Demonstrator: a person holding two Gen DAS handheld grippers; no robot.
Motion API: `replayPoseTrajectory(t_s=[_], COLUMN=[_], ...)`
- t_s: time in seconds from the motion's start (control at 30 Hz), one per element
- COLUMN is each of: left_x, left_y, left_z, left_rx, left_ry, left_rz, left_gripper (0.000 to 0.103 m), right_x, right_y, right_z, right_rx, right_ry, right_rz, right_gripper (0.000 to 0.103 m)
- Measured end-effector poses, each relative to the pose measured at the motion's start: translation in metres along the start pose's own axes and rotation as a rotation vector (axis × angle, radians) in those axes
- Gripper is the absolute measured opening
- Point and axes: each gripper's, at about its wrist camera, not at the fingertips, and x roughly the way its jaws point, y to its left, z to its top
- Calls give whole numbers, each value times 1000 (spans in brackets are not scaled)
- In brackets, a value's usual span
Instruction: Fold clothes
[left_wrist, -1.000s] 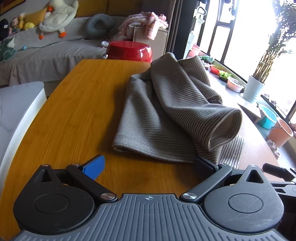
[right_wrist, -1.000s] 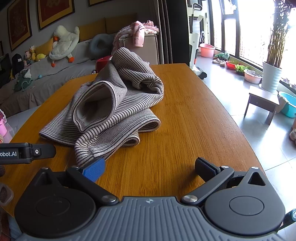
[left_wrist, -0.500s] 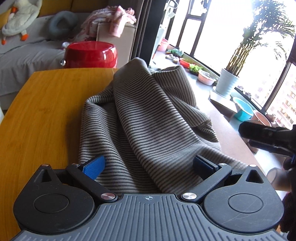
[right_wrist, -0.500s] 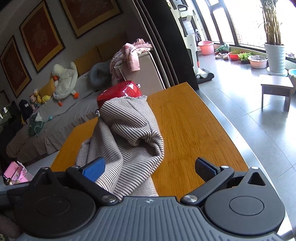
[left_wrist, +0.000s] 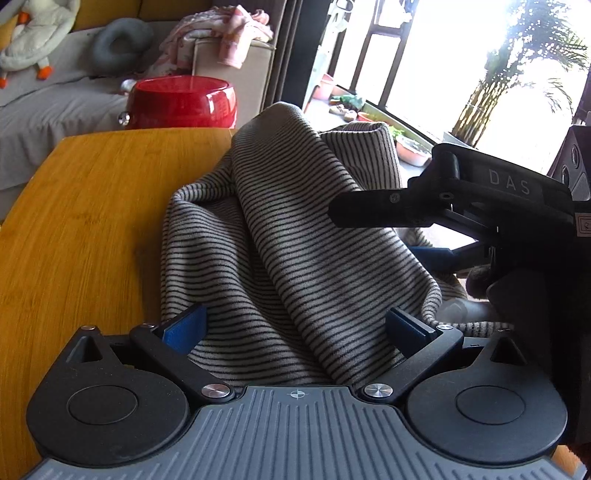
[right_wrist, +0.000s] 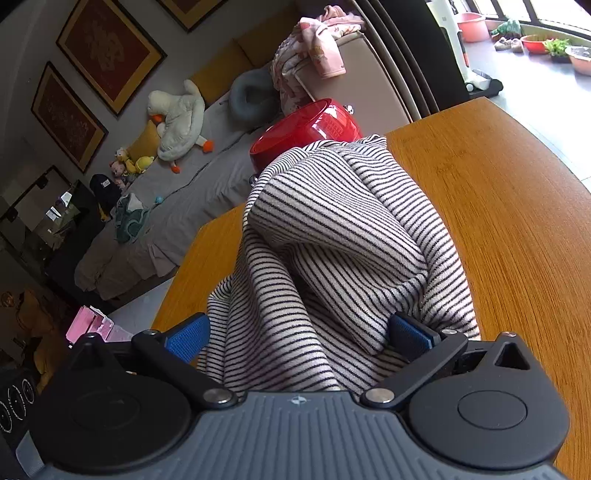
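The left gripper (left_wrist: 295, 328) is spread wide, with the striped garment (left_wrist: 295, 240) bunched between its blue pads (left_wrist: 184, 328). The right gripper (right_wrist: 301, 334) is likewise spread, the garment (right_wrist: 332, 240) heaped between its pads and rising ahead of it. The cloth rests on the counter (left_wrist: 81, 221) in front of both. Beyond it stands a red bin (right_wrist: 310, 129).

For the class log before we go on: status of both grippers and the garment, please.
Left hand-held gripper open, striped garment between its fingers. Right hand-held gripper open, same. Garment bunched on wooden table. Nothing in the way.
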Motion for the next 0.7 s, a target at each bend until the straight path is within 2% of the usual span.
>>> replayPoseTrajectory(t_s=[0.23, 0.4, 0.53, 0.6, 0.7], left_x=[-21, -58, -79, -84, -86], left_y=[0, -14, -29, -36, -39], left_z=[-22, -60, -85, -92, -91], left_rx=[-14, 37, 121, 162, 143], left_ry=[-22, -11, 7, 7, 25], left_rz=[-17, -47, -86, -90, -96], left_gripper=[103, 103, 103, 103, 103], right_x=[-14, -38, -63, -72, -80], right_y=[-24, -14, -11, -9, 5], right_z=[-11, -40, -66, -77, -89], right_rx=[117, -2, -25, -22, -83], right_ry=[22, 58, 79, 83, 112], right_rz=[110, 131, 175, 189, 162], right_gripper=[103, 103, 103, 103, 103])
